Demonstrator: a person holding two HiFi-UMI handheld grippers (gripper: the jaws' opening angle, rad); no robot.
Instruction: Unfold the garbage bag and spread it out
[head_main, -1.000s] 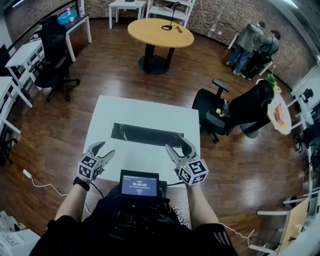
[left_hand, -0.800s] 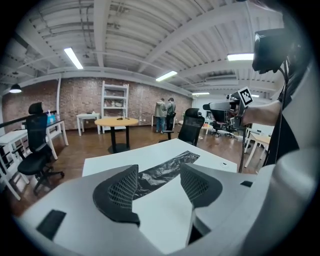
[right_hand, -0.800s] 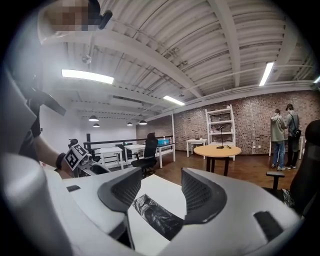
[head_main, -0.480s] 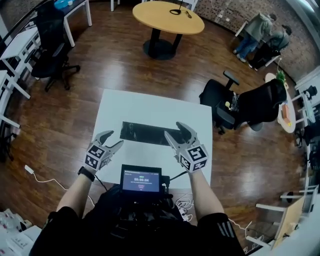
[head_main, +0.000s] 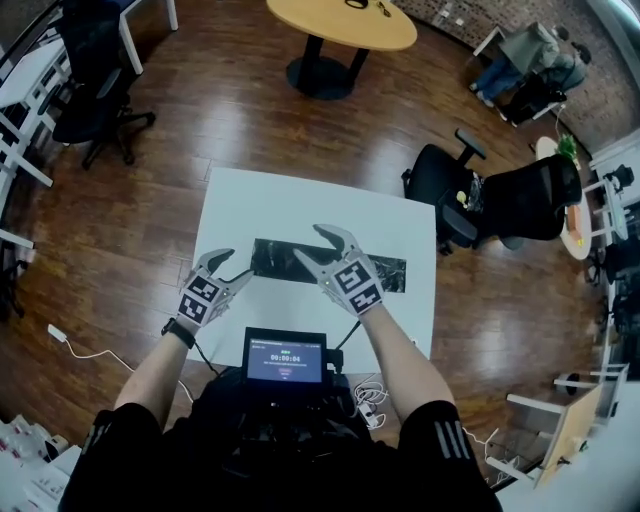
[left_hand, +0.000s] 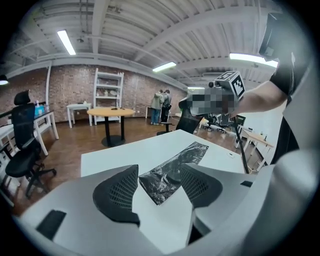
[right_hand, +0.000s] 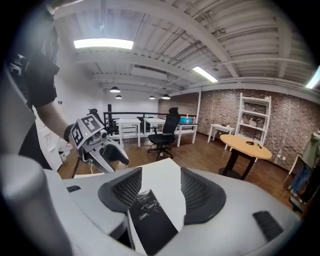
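Below right tool (head_main: 308, 241) — garbage bag (head_main: 385, 272)

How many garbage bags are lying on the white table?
1. The black garbage bag lies folded in a flat strip across the middle of the white table.

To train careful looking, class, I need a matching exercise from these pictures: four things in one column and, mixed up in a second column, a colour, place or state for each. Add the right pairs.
Things:
1. garbage bag
2. round table
3. left gripper
4. white table

Descriptions:
A. yellow top, dark base
B. jaws apart, empty, beside the bag's left end
C. black folded strip, lying flat
D. square, the bag lies on it

Pairs: 1-C, 2-A, 3-B, 4-D
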